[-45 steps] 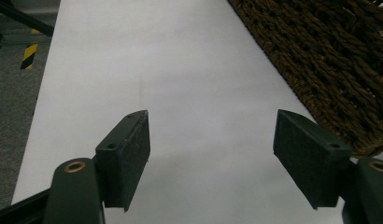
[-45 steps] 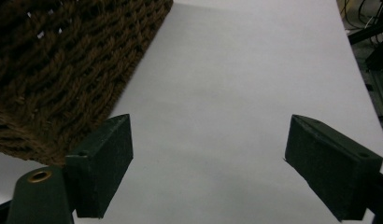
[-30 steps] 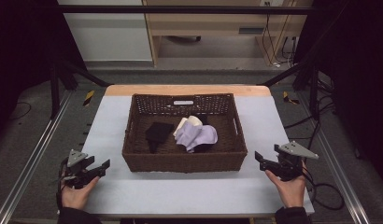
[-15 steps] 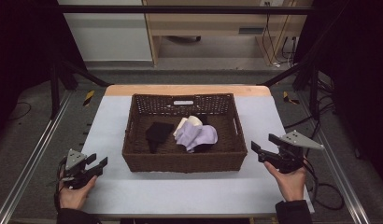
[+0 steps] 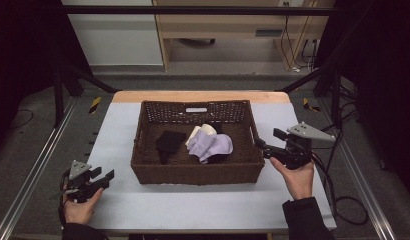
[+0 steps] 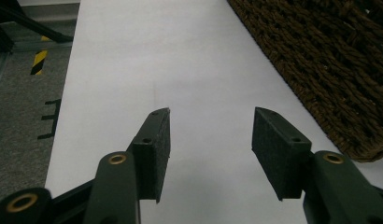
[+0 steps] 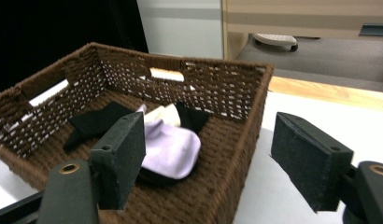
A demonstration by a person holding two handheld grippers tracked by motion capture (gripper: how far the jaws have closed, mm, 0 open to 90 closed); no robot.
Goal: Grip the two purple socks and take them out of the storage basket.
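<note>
The work in hand concerns the cloth items lying in the woven basket (image 5: 143,150), which stands at the middle of the table (image 5: 303,200). A lilac cloth (image 5: 210,146) lies on the basket floor, right of centre, overlapping a cream piece (image 5: 205,131) behind it and dark fabric beneath its near edge. A separate black cloth (image 5: 168,142) lies to its left, just beside it.

The right gripper (image 5: 265,146) is raised at the basket's right wall, pointing leftward toward the contents. Its jaws stand wide apart with nothing between them; the right gripper view looks over the rim onto the lilac cloth (image 7: 173,149).

The left gripper (image 5: 104,178) rests low at the near left of the table, well apart from the basket. Its jaws have just been opening slightly and stand apart over bare tabletop, holding nothing.

Judgement: the step is the approach, with no item yet picked. The next move calls for the right gripper to clear the rim, descend onto the lilac cloth, and close on a raised fold without catching the fabric underneath.
</note>
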